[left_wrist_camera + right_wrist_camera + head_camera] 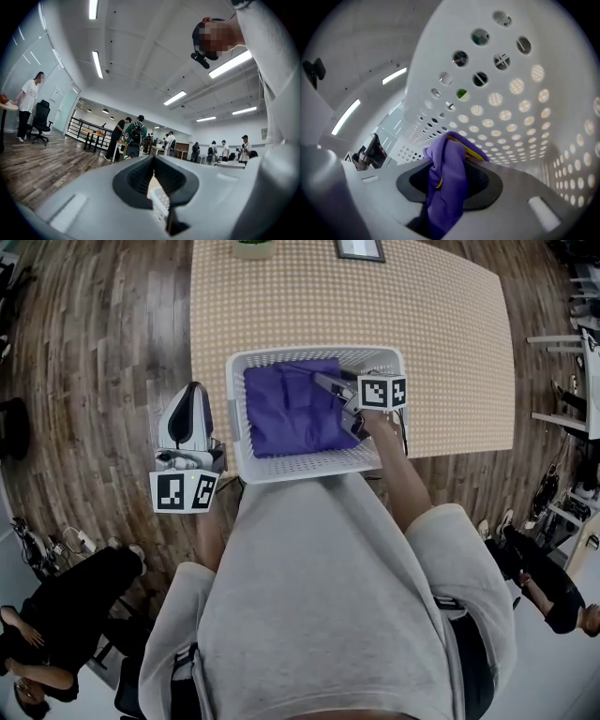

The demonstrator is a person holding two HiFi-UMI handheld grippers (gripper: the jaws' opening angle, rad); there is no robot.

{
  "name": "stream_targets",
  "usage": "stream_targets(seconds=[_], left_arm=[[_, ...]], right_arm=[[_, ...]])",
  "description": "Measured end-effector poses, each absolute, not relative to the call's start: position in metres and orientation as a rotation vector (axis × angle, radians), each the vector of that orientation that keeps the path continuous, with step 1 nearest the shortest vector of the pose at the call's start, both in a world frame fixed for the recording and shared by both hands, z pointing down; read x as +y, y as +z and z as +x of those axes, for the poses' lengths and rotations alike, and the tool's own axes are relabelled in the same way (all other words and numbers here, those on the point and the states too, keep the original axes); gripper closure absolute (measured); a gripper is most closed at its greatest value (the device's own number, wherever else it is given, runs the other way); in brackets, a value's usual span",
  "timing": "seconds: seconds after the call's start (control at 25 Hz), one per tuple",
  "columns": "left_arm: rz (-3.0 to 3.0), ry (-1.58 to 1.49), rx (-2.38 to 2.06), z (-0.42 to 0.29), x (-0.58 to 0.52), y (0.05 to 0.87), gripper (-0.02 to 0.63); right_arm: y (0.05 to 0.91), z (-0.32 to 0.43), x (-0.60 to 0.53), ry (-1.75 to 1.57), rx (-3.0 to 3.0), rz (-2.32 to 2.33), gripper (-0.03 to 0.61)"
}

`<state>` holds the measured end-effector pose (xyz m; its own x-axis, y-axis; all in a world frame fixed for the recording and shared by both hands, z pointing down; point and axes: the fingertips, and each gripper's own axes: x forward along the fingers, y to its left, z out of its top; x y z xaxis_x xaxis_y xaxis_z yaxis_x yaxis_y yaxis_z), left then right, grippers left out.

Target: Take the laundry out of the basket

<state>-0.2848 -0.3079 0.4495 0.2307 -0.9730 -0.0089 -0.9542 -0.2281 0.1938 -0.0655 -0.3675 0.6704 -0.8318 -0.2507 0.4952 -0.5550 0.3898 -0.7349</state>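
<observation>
A white perforated laundry basket (309,468) stands at the near edge of the table, with a purple garment (286,409) lying inside. My right gripper (325,382) reaches into the basket from the right. It is shut on a fold of the purple garment (446,187), which has a yellow trim and bunches up between the jaws. The basket wall (511,93) fills the right gripper view behind it. My left gripper (194,390) hangs left of the basket, outside it and pointing level. Its jaws (152,164) are shut with nothing in them, and a corner of the basket (160,204) shows past them.
The table (441,324) has a dotted tan cloth, with a plant pot (253,247) and a picture frame (360,249) at its far edge. Wooden floor surrounds it. People sit at the lower left (56,615) and the right (553,587); others stand across the room (131,136).
</observation>
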Motion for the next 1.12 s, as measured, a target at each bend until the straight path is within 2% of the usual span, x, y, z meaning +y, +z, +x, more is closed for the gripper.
stream_targets(seconds=[0.12,0.4,0.76,1.0,1.12], left_arm=[[2.354,-0.196,-1.843,-0.278,-0.309,0.446,0.601],[2.379,-0.204,-1.838,-0.268,-0.301,0.439,0.601],[2.434,-0.222,-1.826,-0.257,-0.296,0.424,0.601],[2.481,-0.267,-1.83,-0.244,-0.285,0.405,0.601],[2.511,-0.272,-1.825,-0.234,-0.281,0.397,0.601]], right_arm=[[0.642,-0.075,-0.365,1.388,-2.447,0.704,0.428],[0.569,-0.077,-0.337,1.557,-2.717,0.653,0.43],[0.458,-0.071,-0.327,1.395,-3.061,0.622,0.436],[0.36,-0.038,-0.328,1.254,-3.357,0.64,0.436],[0.344,-0.02,-0.332,1.194,-3.41,0.692,0.436]])
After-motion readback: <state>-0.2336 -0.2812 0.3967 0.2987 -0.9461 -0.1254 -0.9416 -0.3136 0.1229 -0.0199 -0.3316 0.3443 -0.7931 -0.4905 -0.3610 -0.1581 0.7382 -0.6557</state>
